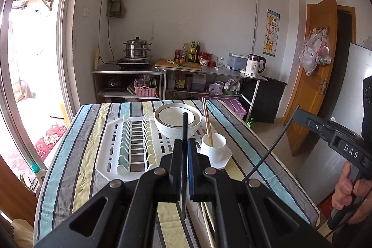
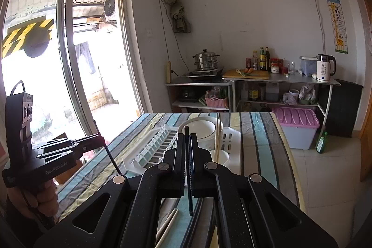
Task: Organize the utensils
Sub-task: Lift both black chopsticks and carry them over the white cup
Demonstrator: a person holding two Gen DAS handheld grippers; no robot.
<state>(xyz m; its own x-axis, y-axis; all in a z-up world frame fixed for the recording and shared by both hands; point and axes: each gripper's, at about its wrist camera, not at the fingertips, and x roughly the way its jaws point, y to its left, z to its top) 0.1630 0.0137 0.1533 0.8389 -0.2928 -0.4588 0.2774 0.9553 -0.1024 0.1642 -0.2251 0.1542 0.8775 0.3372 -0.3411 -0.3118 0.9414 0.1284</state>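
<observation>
Both the left gripper and the right gripper clamped a black chopstick apiece above the striped worktop, fingers fully closed.

Steel steamer pot on a hob, white kettle on counter, pink-lidded storage box on floor
</observation>
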